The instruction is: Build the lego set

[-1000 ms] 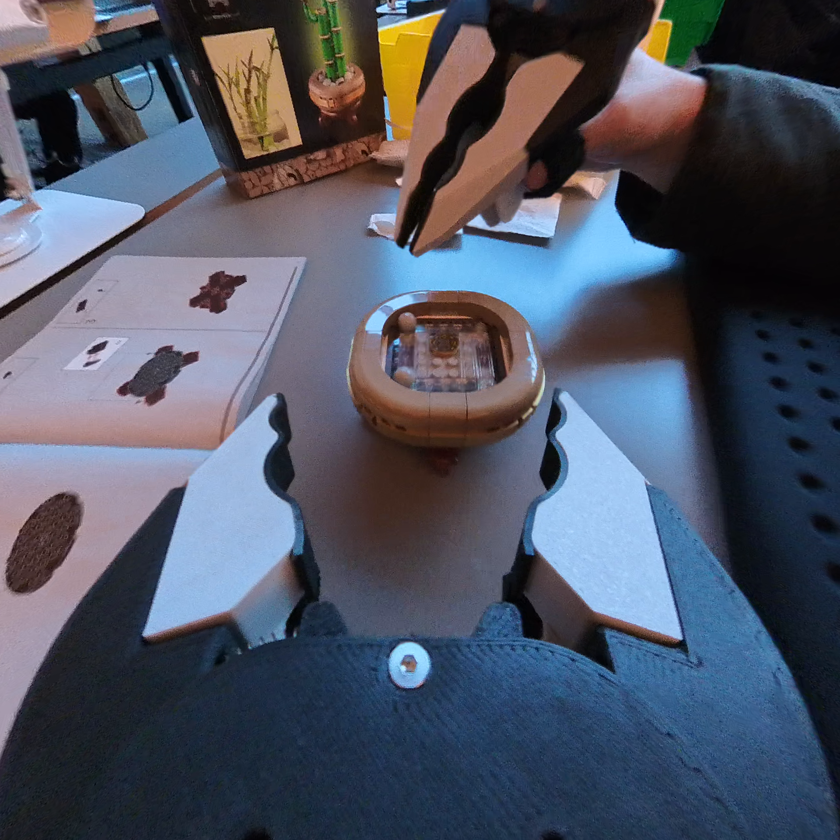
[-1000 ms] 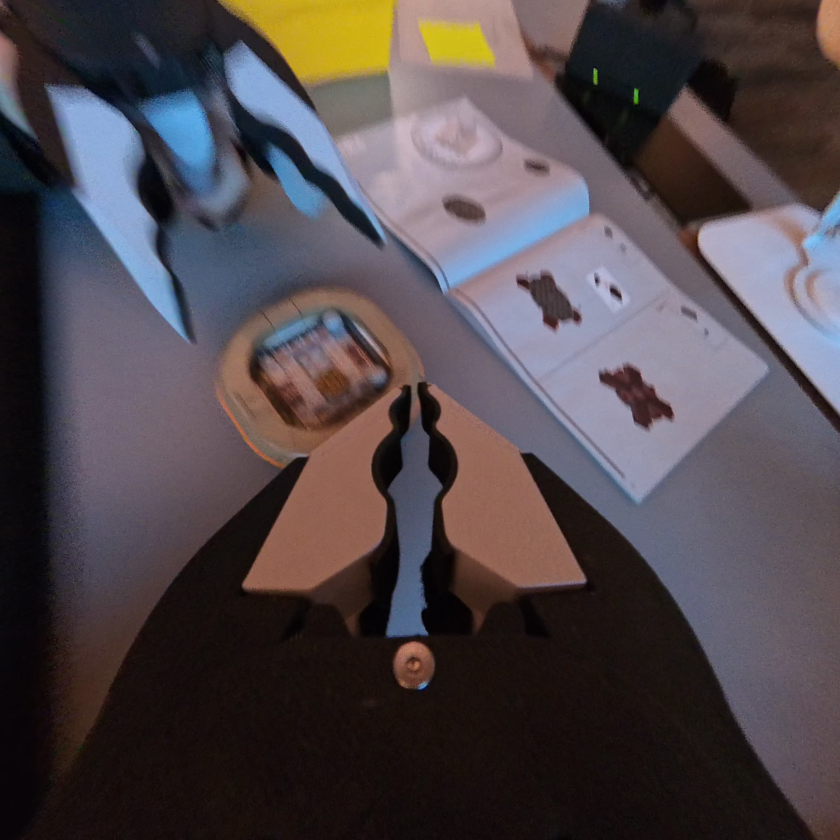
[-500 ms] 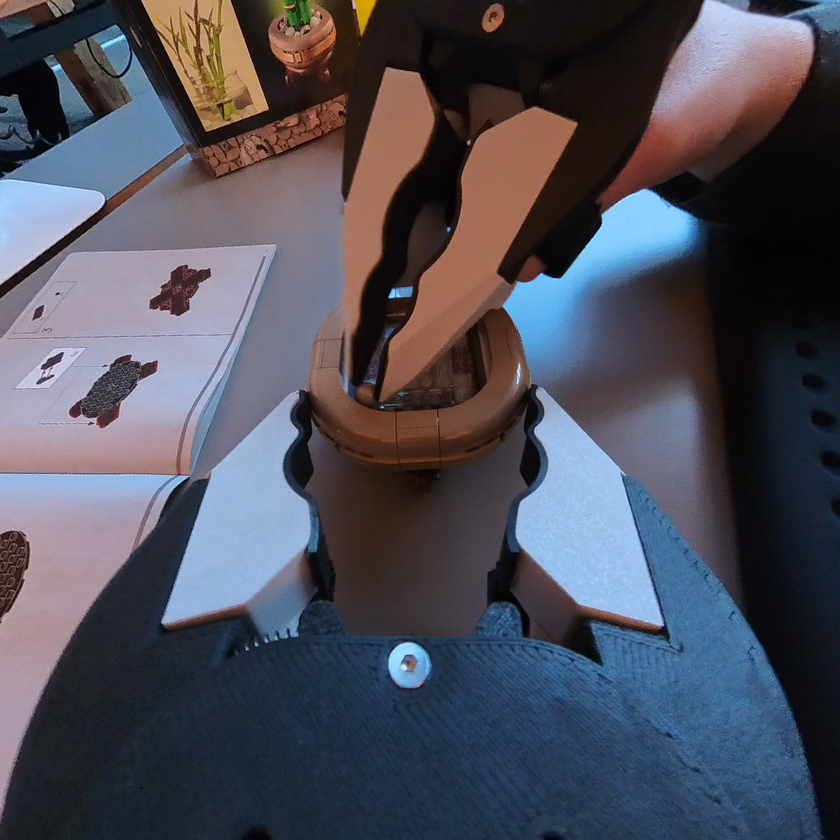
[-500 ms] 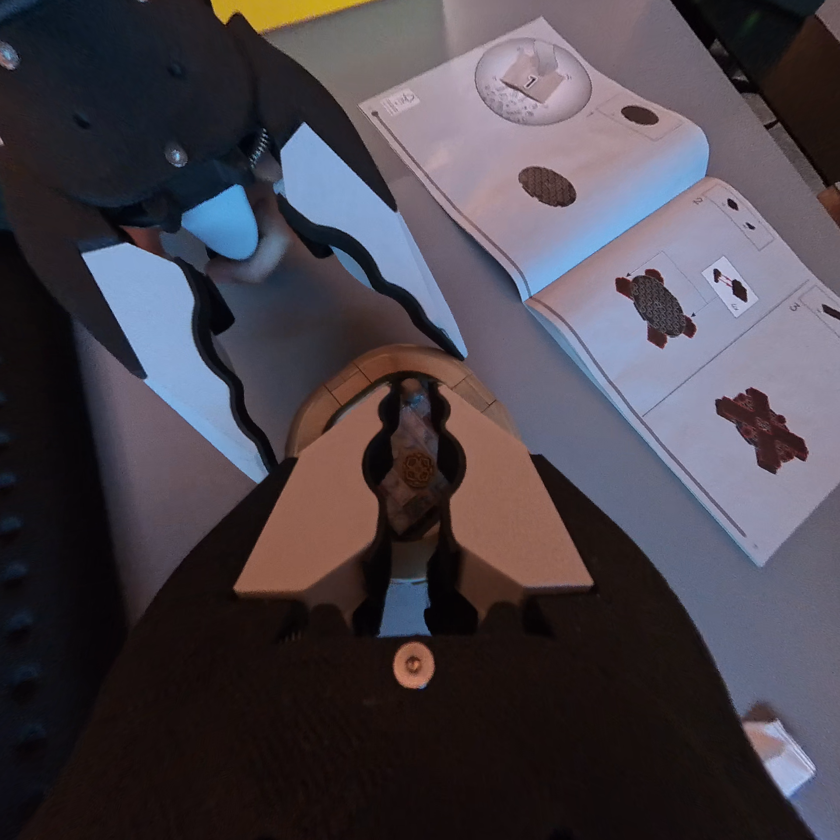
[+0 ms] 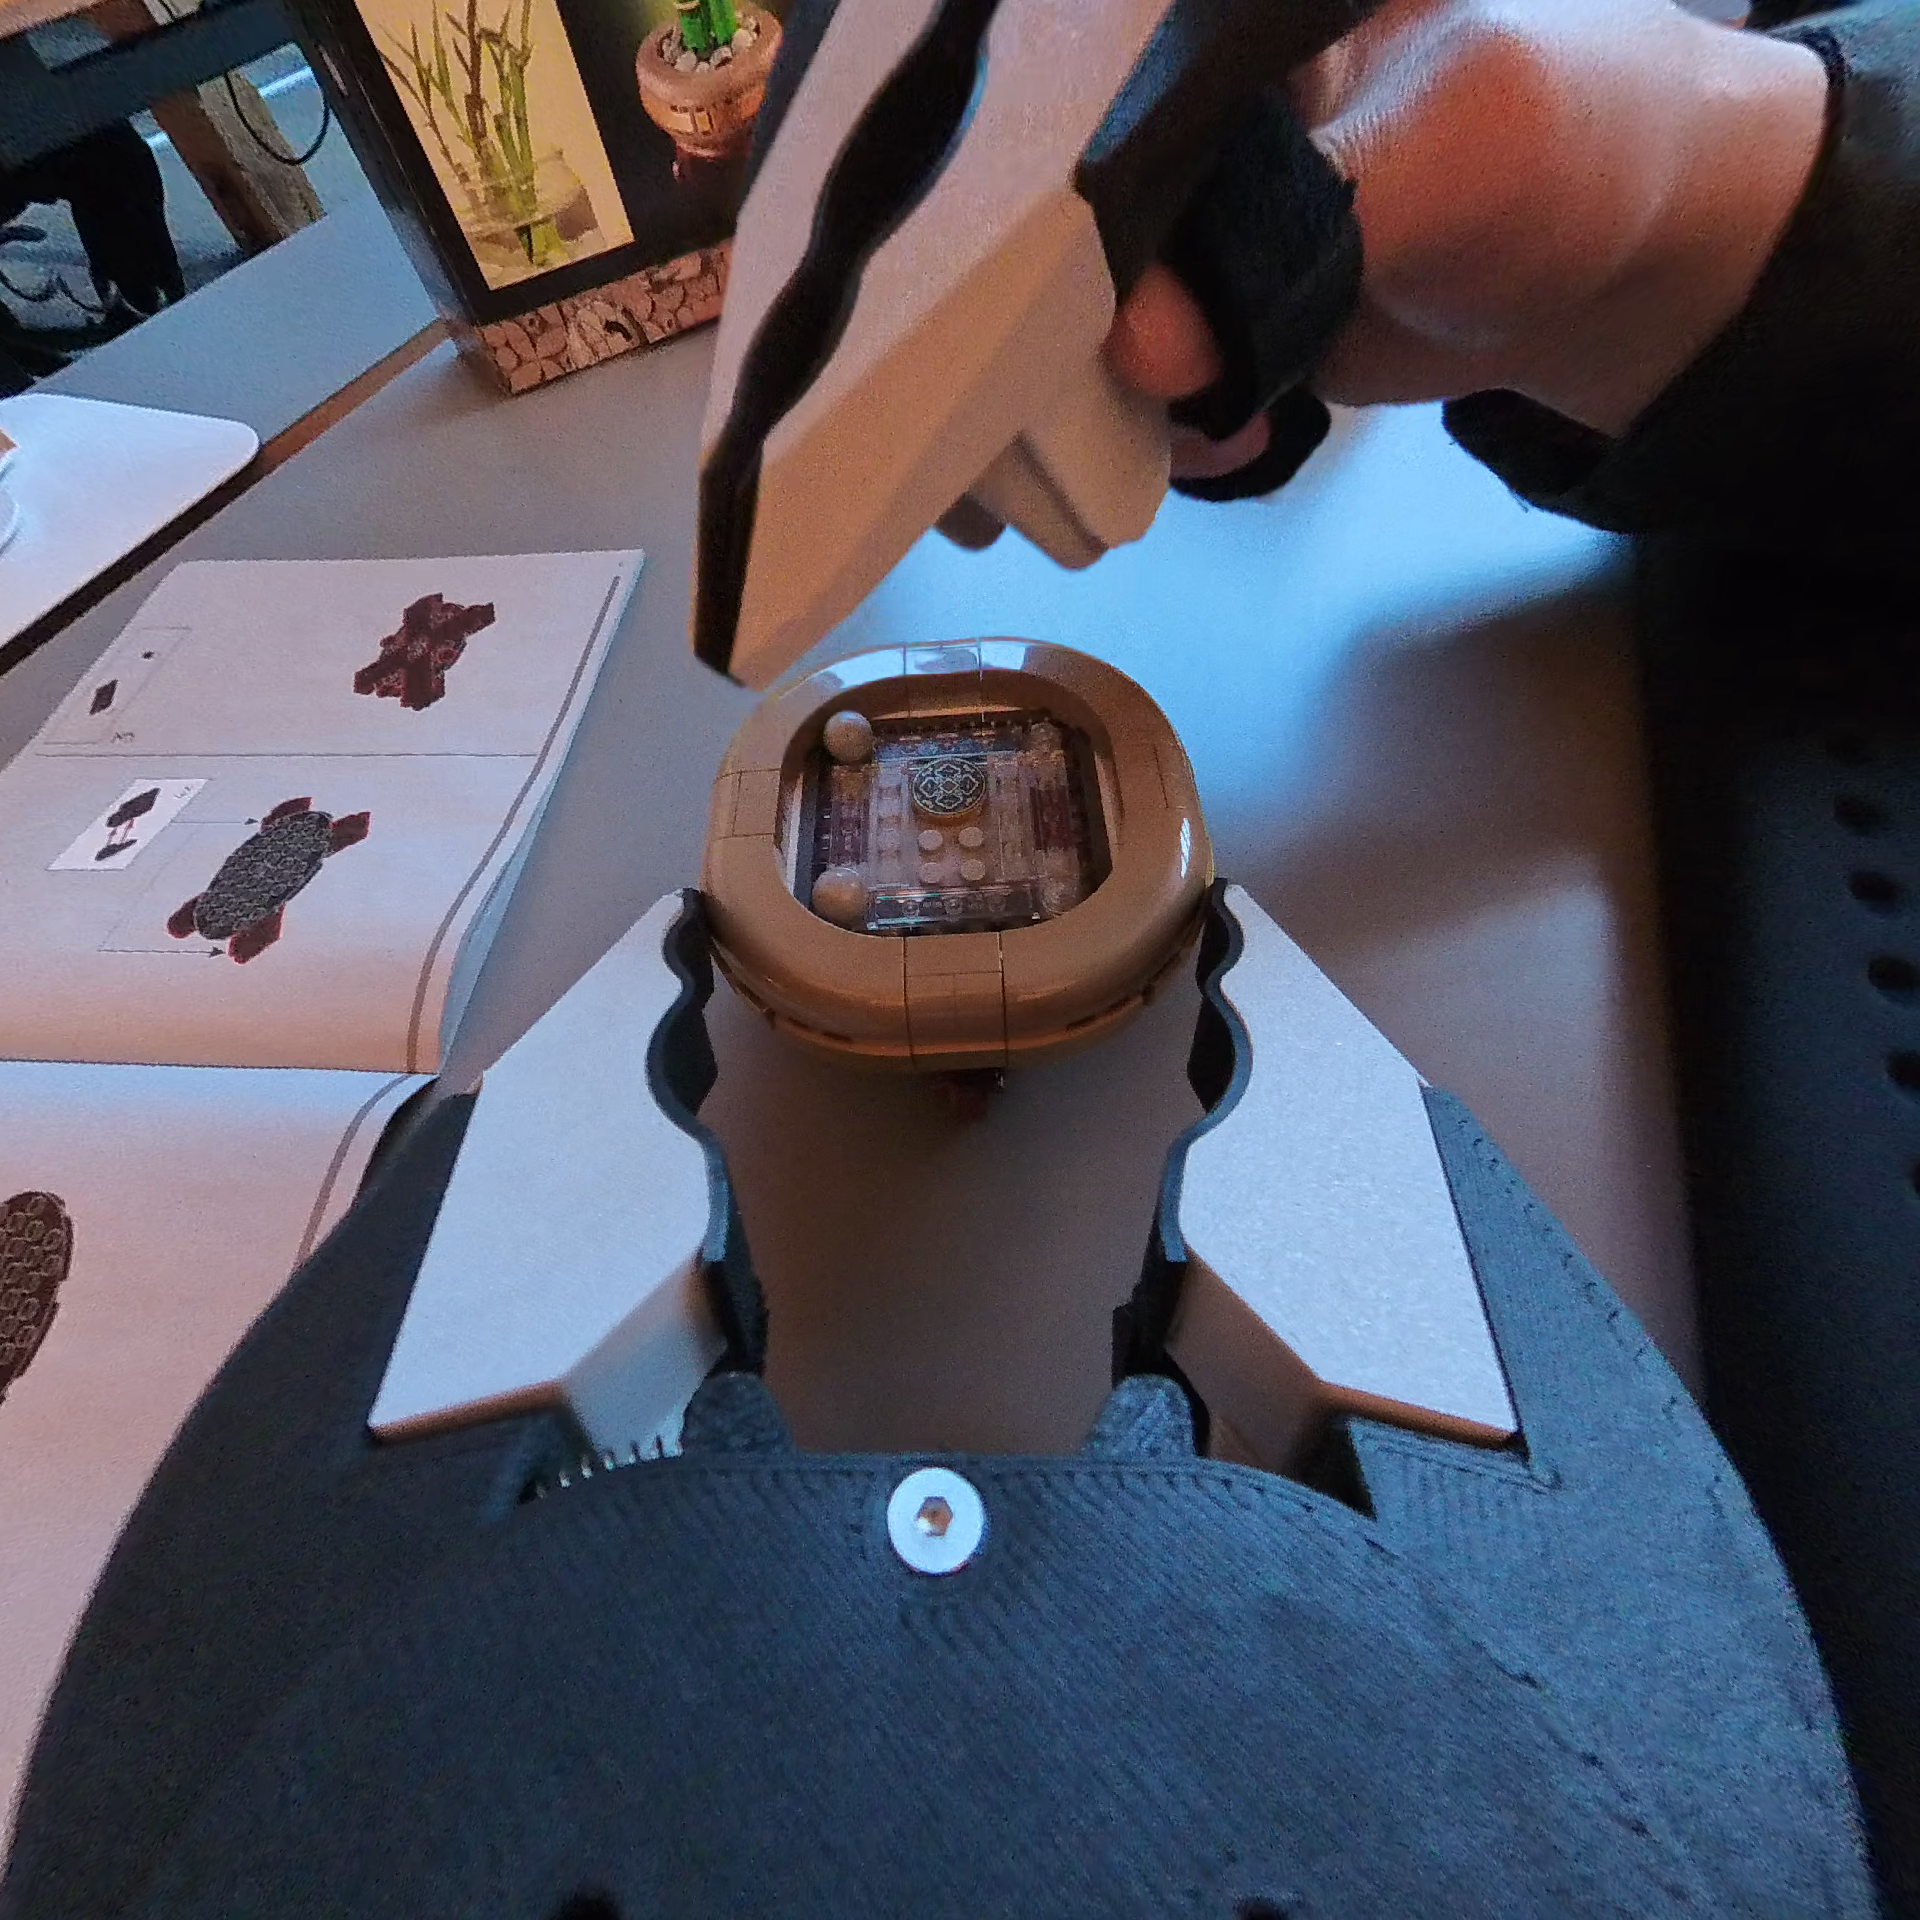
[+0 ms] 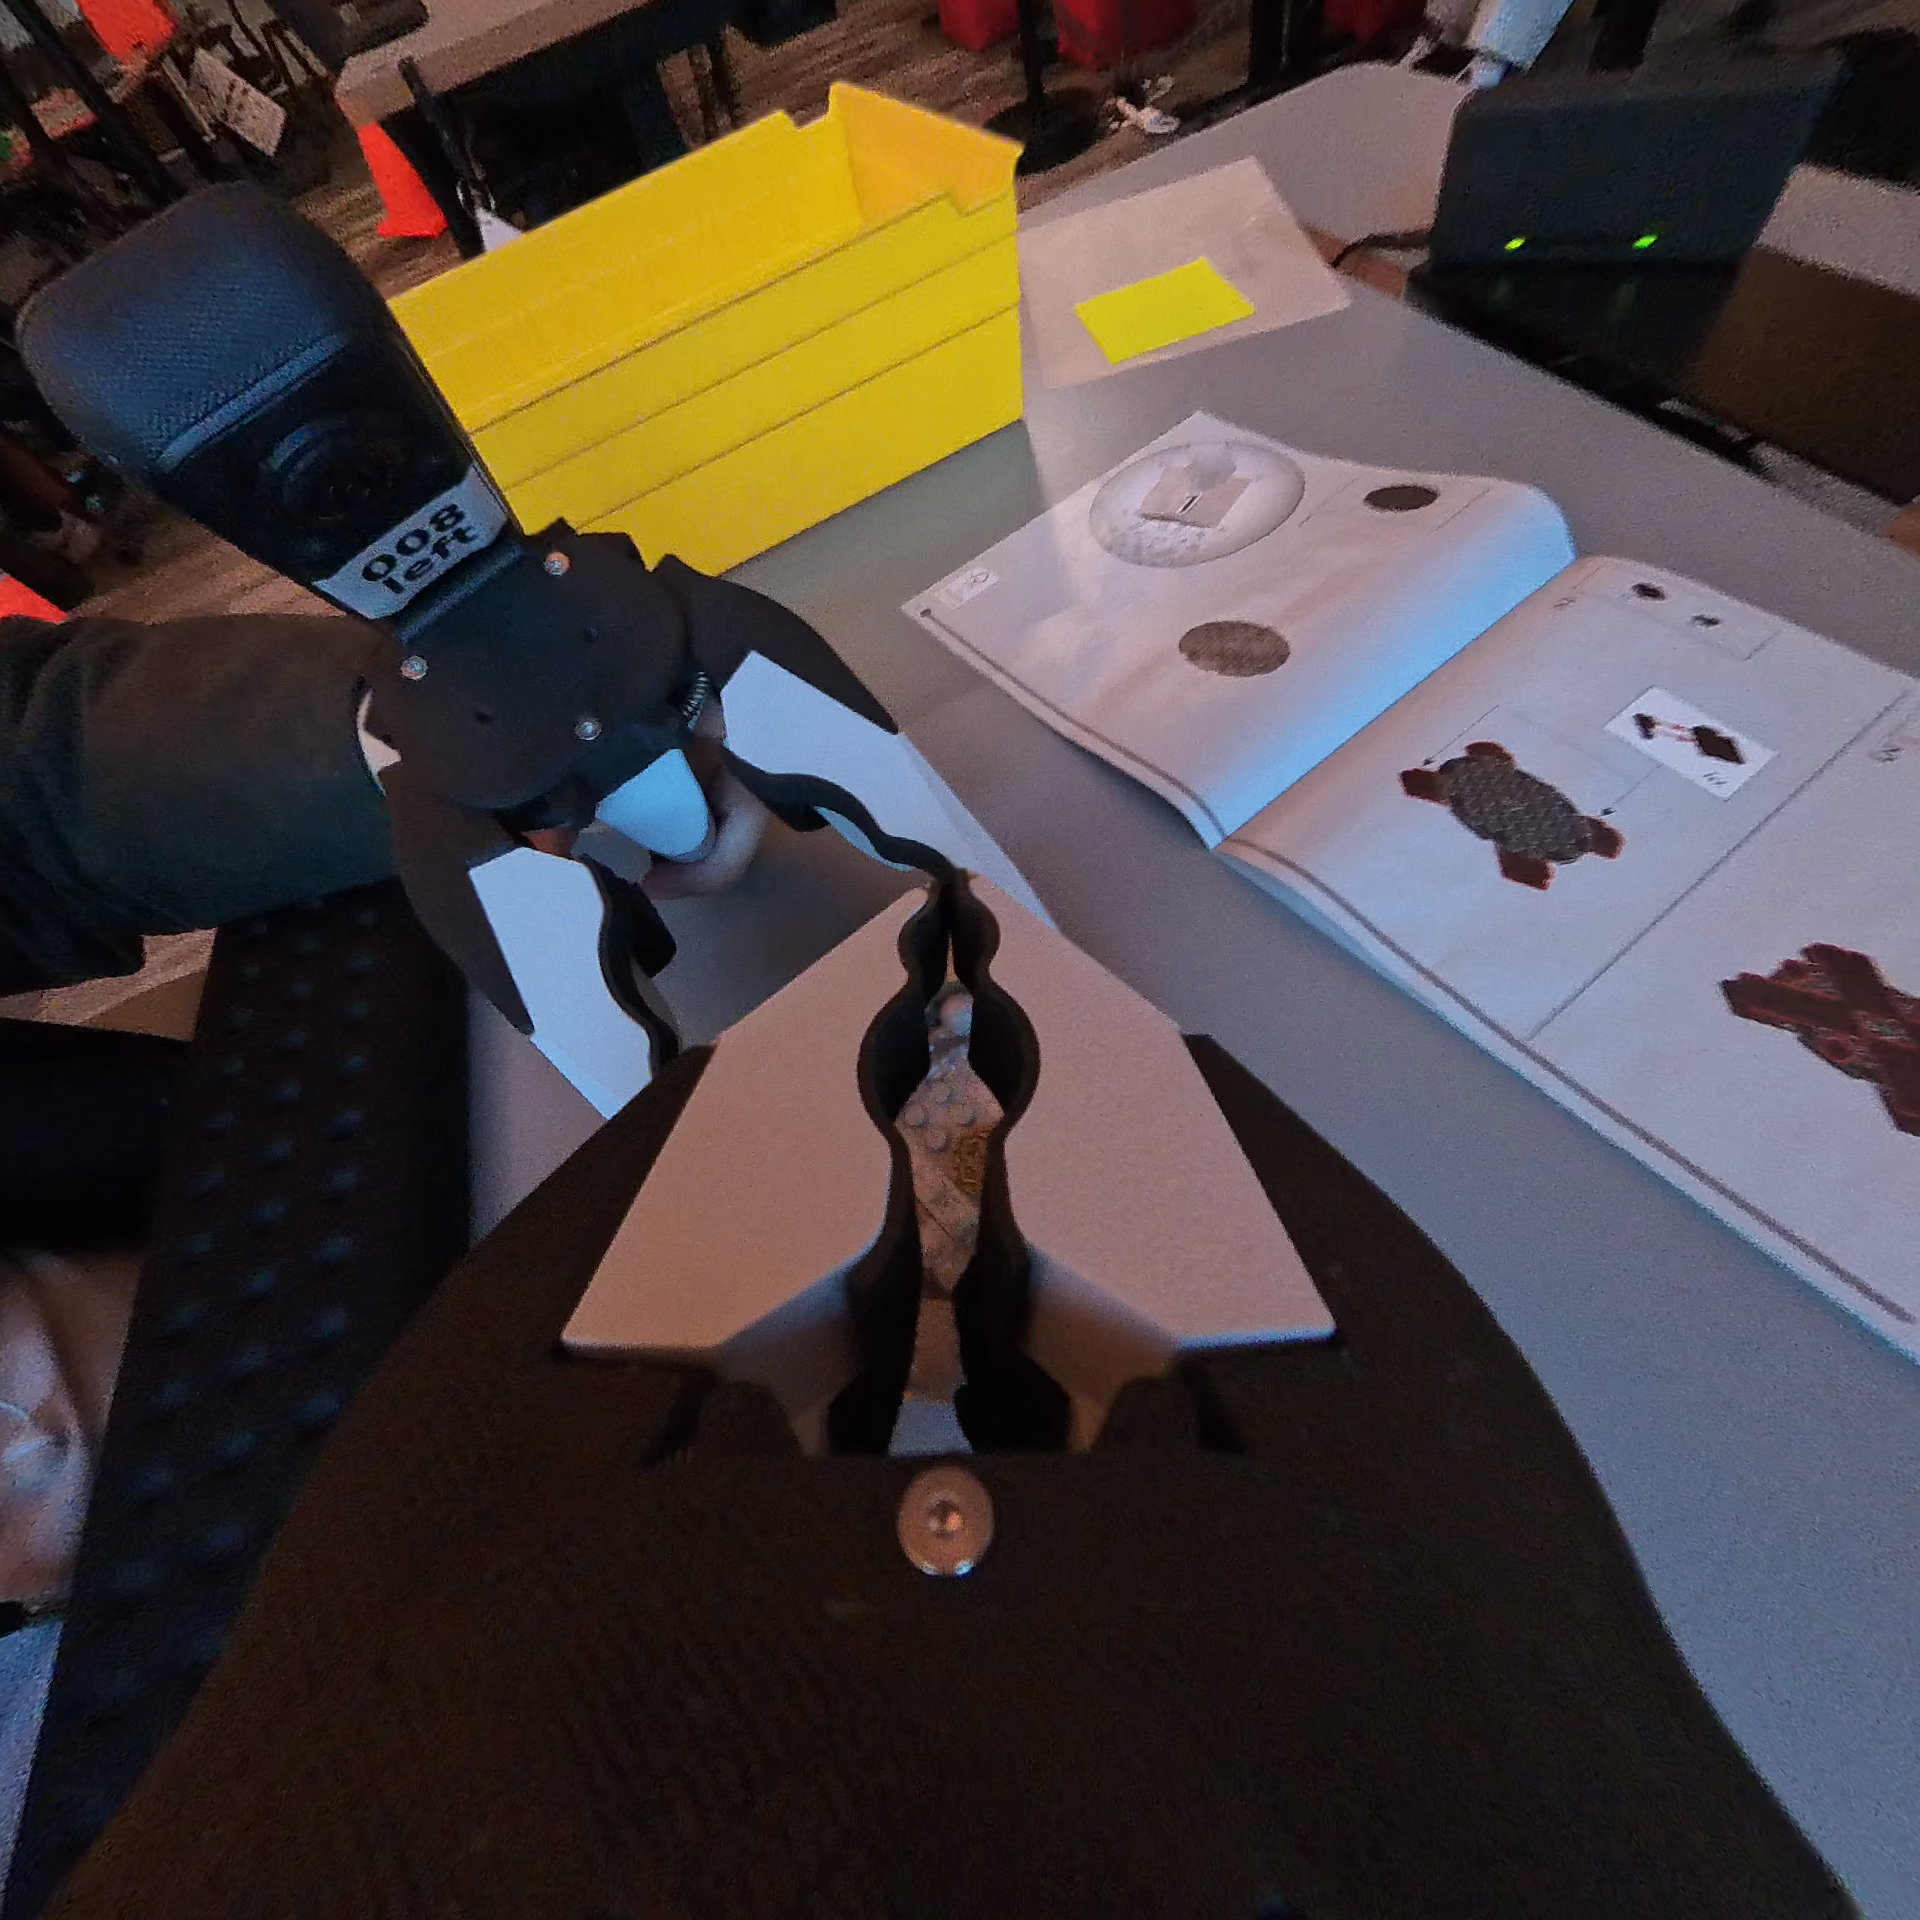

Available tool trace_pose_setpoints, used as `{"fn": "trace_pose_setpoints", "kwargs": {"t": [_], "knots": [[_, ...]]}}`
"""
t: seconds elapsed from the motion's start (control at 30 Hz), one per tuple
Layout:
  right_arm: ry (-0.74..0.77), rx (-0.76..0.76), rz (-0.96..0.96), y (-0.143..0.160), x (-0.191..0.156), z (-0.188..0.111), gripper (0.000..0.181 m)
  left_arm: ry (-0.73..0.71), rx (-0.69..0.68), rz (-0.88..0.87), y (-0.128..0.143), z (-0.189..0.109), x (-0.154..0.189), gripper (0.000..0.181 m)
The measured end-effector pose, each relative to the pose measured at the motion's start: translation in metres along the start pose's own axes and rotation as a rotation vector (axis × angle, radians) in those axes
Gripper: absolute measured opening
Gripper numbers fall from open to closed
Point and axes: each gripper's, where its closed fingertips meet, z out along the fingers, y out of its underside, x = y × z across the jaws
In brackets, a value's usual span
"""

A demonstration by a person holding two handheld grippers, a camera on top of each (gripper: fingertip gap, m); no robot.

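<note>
Two grippers over grey table. Left gripper: fingers spread wide, flanking tan lego pot at its near sides; contact not discernible. Right gripper: fingers nearly closed, nothing visibly held, tips just above pot's far rim; pot mostly hidden behind them in right wrist view. Instruction booklet beside pot, cut off at left edge.

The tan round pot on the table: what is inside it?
Inside the tan pot lies a clear studded plate carrying a dark patterned round tile and two tan balls. Darker pieces show beneath; the pot's bottom is hidden.
</note>
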Motion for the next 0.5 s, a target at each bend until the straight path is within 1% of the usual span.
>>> {"fn": "trace_pose_setpoints", "kwargs": {"t": [0.03, 0.13, 0.2, 0.3, 0.37, 0.4, 0.5], "knots": [[-0.001, -0.004, -0.02, 0.001, 0.001, -0.003, 0.0, -0.001, 0.0, 0.002, 0.0, 0.0, 0.0, 0.094], [-0.017, -0.134, -0.05, 0.026, -0.003, 0.001, 0.0, -0.002, 0.0, 0.002, 0.0, 0.0, 0.0, 0.094], [0.033, -0.195, -0.085, 0.038, -0.001, 0.008, 0.017, -0.002, -0.002, 0.001, 0.0, 0.0, 0.0, 0.094], [0.107, -0.265, -0.177, 0.041, 0.004, 0.013, 0.016, -0.003, -0.007, 0.002, 0.0, 0.0, 0.0, 0.094], [0.114, -0.281, -0.197, 0.041, 0.003, 0.017, 0.013, -0.004, -0.01, 0.001, 0.0, 0.0, 0.0, 0.094], [0.109, -0.291, -0.202, 0.041, 0.001, 0.018, 0.008, -0.004, -0.012, 0.001, 0.0, 0.0, 0.0, 0.094], [0.114, -0.298, -0.205, 0.041, 0.001, 0.018, 0.007, -0.004, -0.013, 0.001, 0.0, 0.0, 0.0, 0.094]]}}
